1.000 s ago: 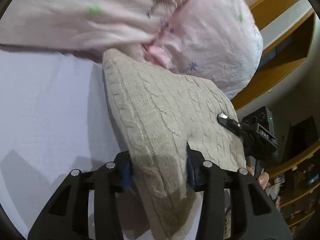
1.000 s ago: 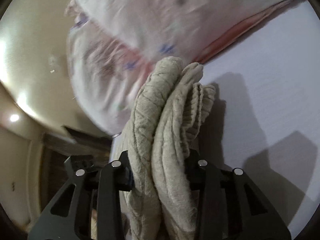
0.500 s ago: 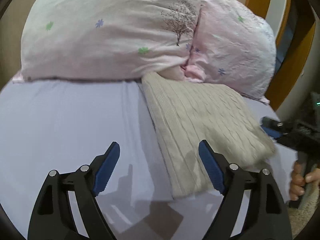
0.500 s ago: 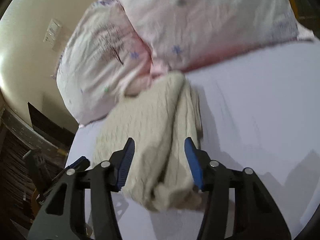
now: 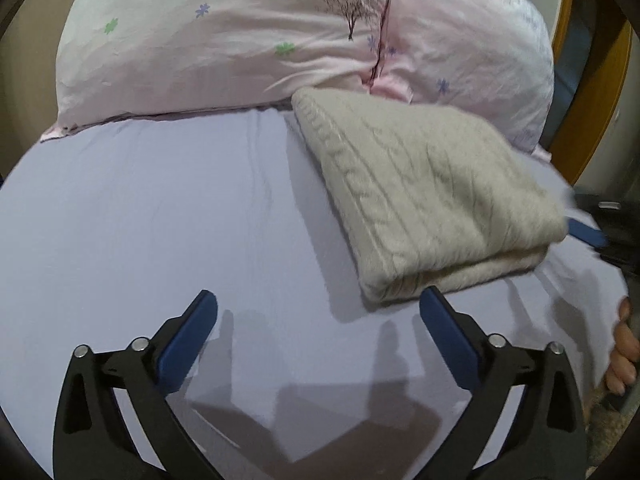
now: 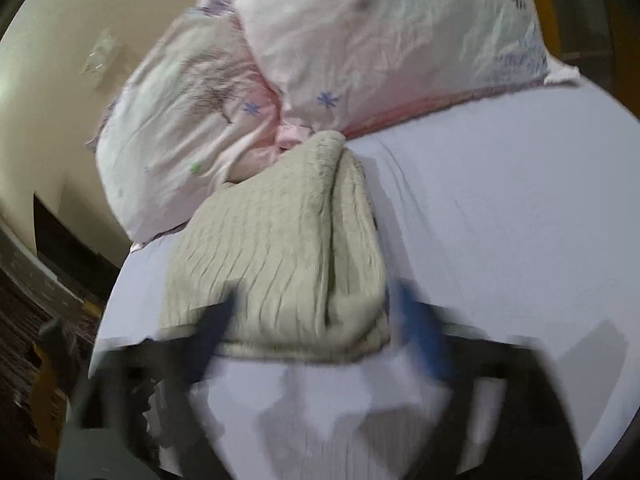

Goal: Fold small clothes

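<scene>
A beige cable-knit garment (image 5: 424,196) lies folded on the lavender bed sheet (image 5: 160,220), its far end against the pillows. My left gripper (image 5: 316,324) is open and empty, a little in front of the garment's near left corner. In the right wrist view the same garment (image 6: 280,252) lies flat. My right gripper (image 6: 316,320) is blurred by motion, open, with its fingers on either side of the garment's near edge and not pinching it. The right gripper's blue pad (image 5: 586,234) shows at the right of the left wrist view.
Two pink floral pillows (image 5: 224,36) (image 5: 472,52) stand at the head of the bed. A wooden headboard or shelf (image 5: 592,92) is at the far right. A hand (image 5: 622,356) shows at the right edge. The bed's left edge and dark floor (image 6: 36,320) show in the right wrist view.
Both grippers let go of the beige garment and drew back. The garment dropped from held up to lying flat and folded on the sheet.
</scene>
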